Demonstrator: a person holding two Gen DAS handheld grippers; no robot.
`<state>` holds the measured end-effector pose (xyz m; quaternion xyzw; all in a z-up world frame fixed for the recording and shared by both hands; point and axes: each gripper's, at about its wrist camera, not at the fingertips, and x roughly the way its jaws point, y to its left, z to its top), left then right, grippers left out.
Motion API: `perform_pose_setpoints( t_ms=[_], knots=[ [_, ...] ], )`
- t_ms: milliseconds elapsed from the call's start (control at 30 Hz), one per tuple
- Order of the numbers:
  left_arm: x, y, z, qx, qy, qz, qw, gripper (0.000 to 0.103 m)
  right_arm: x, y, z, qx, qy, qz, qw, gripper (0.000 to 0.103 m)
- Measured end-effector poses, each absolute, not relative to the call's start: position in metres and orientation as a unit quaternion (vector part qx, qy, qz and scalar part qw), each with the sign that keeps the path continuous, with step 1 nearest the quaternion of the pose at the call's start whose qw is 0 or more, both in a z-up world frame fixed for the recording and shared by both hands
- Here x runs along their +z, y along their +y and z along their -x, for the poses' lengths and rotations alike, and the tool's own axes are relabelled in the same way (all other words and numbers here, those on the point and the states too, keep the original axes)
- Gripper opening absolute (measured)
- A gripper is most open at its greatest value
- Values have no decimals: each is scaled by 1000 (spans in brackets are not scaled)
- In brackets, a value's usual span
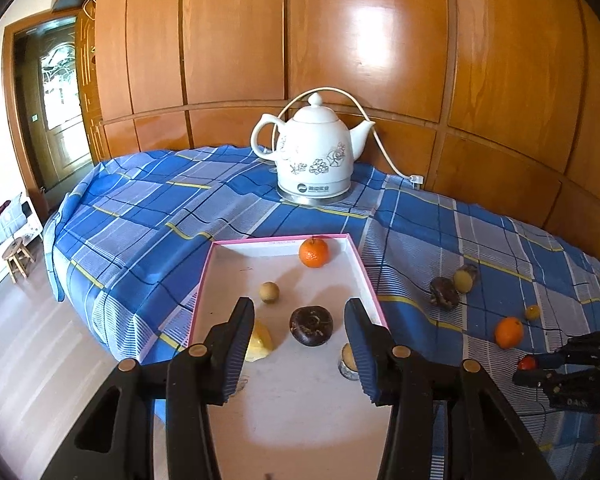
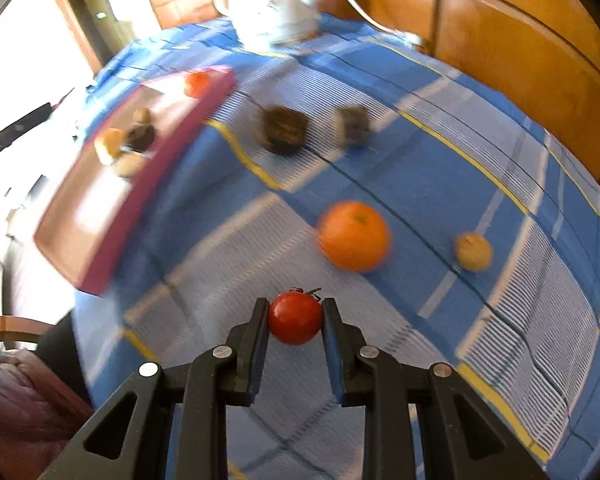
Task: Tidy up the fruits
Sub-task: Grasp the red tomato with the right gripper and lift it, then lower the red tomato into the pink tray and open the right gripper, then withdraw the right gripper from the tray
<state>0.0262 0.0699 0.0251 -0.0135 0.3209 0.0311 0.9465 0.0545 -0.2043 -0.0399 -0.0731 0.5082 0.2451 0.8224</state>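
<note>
The cherry tomato (image 2: pixel 295 318) sits pinched between the two pads of the right gripper (image 2: pixel 295 312), jaws narrowed to the fruit's width, above the blue plaid cloth (image 2: pixel 440 168). An orange (image 2: pixel 354 236) lies at about 1 o'clock from it, a small tan fruit (image 2: pixel 473 251) farther toward 2 o'clock. The left gripper (image 1: pixel 300 320) hangs over the pink-rimmed tray (image 1: pixel 374 292), jaws spread wide and holding nothing, a dark fruit (image 1: pixel 311 325) between them.

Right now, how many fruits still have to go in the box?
Five pieces already sit in the pink box, including an orange. The right gripper is clamped on a red tomato. The left gripper is open over the box. Four remain on the tablecloth, including another orange.
</note>
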Motion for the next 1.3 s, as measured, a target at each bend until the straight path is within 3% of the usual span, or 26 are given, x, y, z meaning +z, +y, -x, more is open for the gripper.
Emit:
perform_pose_setpoints(
  t_ms=[300, 700, 1300],
  knots=[
    [24, 77, -25, 39, 321, 19, 946, 50, -13, -122, -49, 335, 468, 67, 815, 26],
    [15, 102, -26, 63, 333, 47, 940, 53, -19, -51, -55, 365, 469, 72, 801, 26],
    [6, 109, -20, 73, 342, 44, 936, 54, -21, -69, -48, 322, 463, 77, 823, 32]
  ],
)
